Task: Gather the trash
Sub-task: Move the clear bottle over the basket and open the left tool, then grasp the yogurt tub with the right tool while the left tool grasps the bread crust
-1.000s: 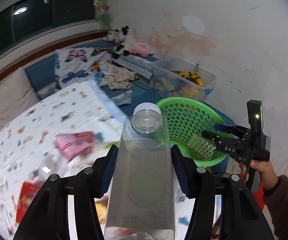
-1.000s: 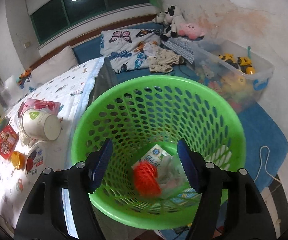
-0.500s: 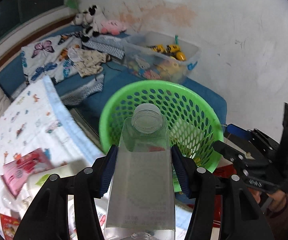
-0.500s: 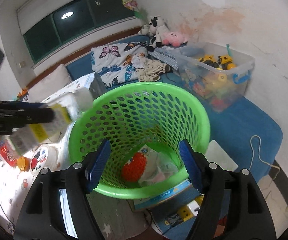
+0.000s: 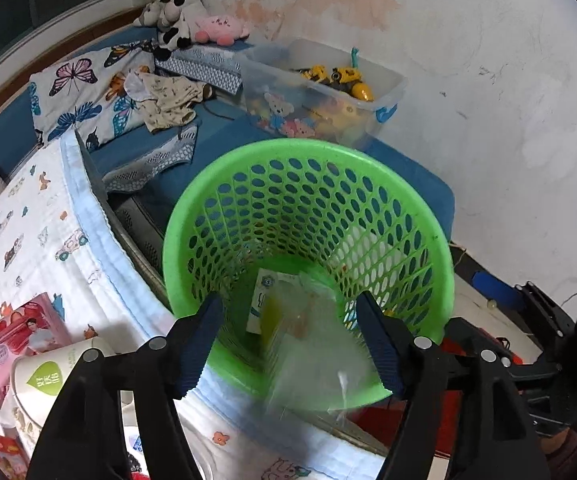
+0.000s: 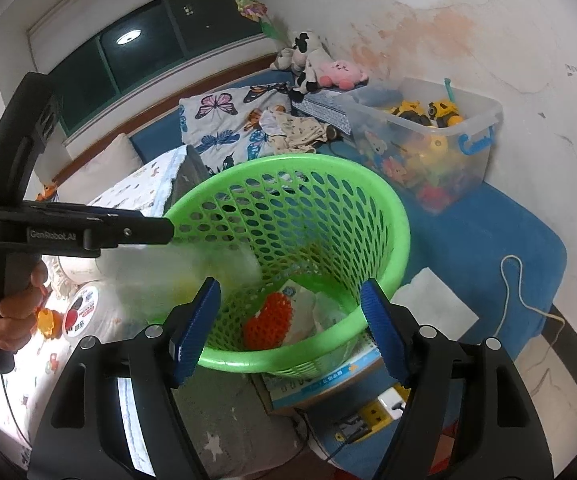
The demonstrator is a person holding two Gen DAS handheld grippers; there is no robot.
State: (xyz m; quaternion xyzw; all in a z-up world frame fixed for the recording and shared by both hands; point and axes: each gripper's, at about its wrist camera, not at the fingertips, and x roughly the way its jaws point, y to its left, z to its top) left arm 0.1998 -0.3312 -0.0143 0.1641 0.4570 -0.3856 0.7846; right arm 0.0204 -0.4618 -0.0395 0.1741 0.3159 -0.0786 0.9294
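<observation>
Clear plastic bottle [image 5: 312, 344], released over green basket [image 5: 308, 160].

Left gripper [image 5: 292, 344] is aimed steeply into the basket so trash drops in; its jaws are opening, the blurred bottle between them, no longer pinched (falling, apparently). Right gripper [image 6: 290, 328] is held wide apart over the near rim, nothing gripped.
</observation>
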